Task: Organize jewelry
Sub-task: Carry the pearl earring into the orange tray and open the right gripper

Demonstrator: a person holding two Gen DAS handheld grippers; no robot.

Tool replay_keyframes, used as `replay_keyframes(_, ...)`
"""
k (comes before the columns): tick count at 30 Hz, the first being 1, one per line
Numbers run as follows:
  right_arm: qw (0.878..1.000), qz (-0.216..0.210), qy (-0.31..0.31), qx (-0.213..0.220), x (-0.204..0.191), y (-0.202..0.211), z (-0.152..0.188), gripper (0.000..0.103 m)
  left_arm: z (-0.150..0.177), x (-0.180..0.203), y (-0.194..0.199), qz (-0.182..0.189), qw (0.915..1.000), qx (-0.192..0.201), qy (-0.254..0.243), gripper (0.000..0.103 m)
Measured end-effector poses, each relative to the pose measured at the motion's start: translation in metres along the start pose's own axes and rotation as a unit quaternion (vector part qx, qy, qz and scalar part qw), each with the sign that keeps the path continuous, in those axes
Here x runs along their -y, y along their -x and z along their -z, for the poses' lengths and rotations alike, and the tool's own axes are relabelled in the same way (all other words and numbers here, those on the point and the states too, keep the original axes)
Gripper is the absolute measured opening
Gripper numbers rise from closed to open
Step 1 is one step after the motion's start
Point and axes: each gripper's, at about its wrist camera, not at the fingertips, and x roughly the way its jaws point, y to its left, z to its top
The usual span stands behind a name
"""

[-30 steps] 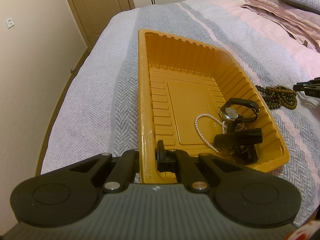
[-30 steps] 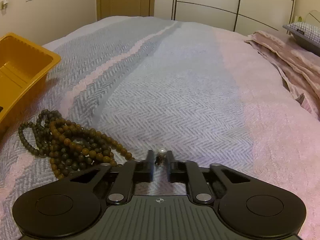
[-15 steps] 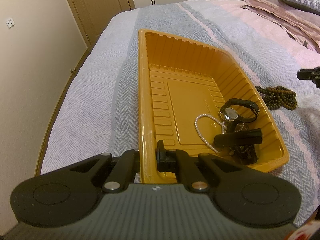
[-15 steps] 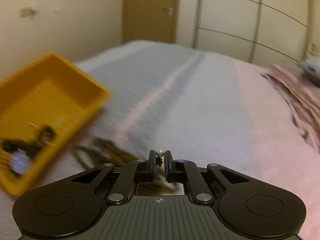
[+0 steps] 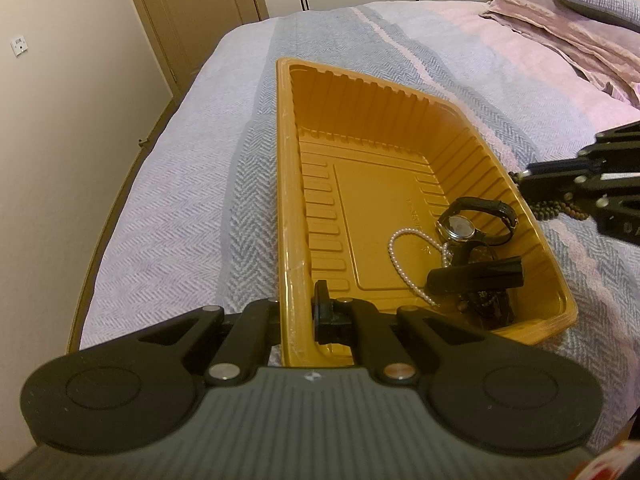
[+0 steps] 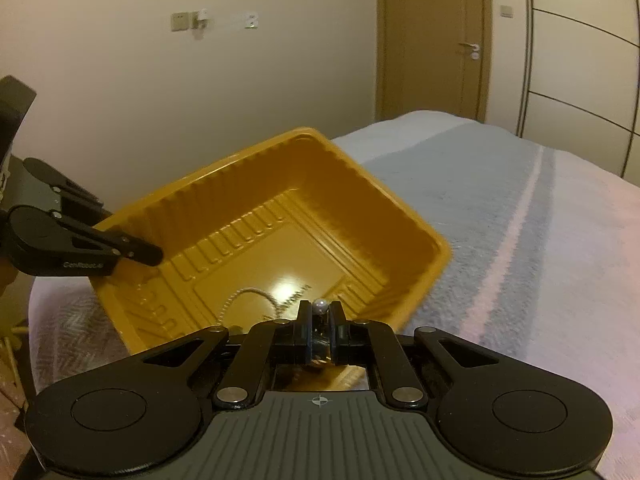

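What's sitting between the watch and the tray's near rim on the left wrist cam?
In the left wrist view, a black clip and some dark jewelry lie between the watch and the tray's near rim; a pearl strand loops beside them.

tray (image 5: 288,200): 1 | watch (image 5: 460,226): 1 | pearl strand (image 5: 400,258): 1 | wooden bead strand (image 5: 560,210): 1

I see the tray (image 5: 288,184) lying on the bed (image 5: 180,216); inside, the watch (image 5: 460,227) sits behind the pearl strand (image 5: 396,258), beads (image 5: 560,210) outside to its right
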Motion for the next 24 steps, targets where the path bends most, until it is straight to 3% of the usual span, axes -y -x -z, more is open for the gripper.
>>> replay_keyframes(24, 1.0, -0.011, 0.003, -0.011, -0.01, -0.018, -0.006, 0.008, 0.002, -0.001, -0.001, 0.002, 1.0, 0.001, 0.002, 0.003)
